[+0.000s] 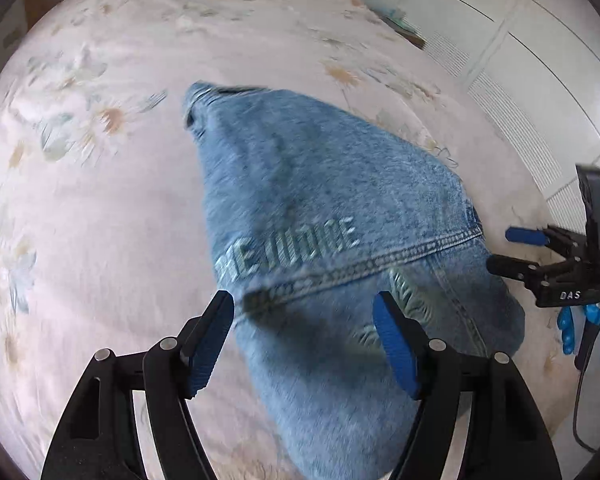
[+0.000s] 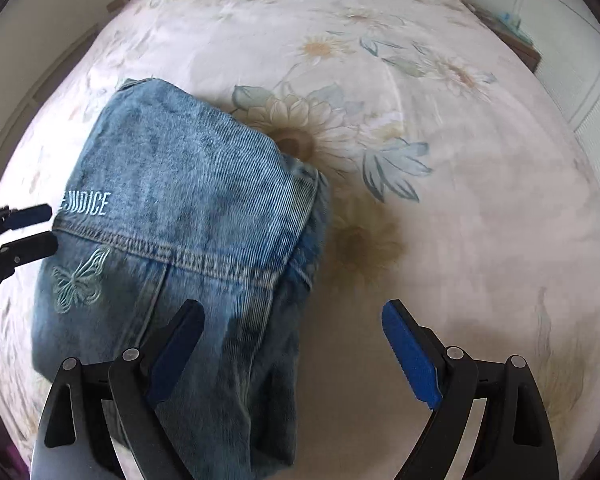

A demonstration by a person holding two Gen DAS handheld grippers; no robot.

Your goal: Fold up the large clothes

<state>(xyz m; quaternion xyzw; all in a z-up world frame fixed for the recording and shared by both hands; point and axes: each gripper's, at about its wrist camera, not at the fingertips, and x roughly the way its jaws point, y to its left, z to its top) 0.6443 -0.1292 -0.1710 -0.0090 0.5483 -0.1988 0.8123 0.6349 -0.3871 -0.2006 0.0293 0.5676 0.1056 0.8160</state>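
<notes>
Folded blue denim jacket point(image 1: 320, 208) lies on the bed point(image 1: 100, 220), on a pale floral bedspread point(image 2: 460, 200), as a compact elongated bundle. Long axis runs from the near edge of the bed away toward its far end; in the left wrist view it slants up-left, narrow end with a folded edge farthest away, wider end nearest the camera. Back panel faces up: pale lettering point(image 2: 85, 203) ending in "JUDICE" above a stitched yoke seam, embroidered butterfly point(image 2: 78, 280) below the seam, on the near side. Left tongs point(image 1: 302, 344) are apart, blue pads either side of the near end of the jacket, hovering over it; nothing clamped, contact with the denim not clear because of blur. No earlier frame to compare. Right tongs point(image 2: 292, 354) are wide apart, nothing between the pads; left finger sits over the jacket's right edge, right finger over bare bedspread. In the left wrist view the right tongs appear at the right edge, just beside the jacket's right side, with a blue-gloved hand point(image 1: 572, 328) below them. White panelled wardrobe doors point(image 1: 520, 60) stand beyond the bed.
</notes>
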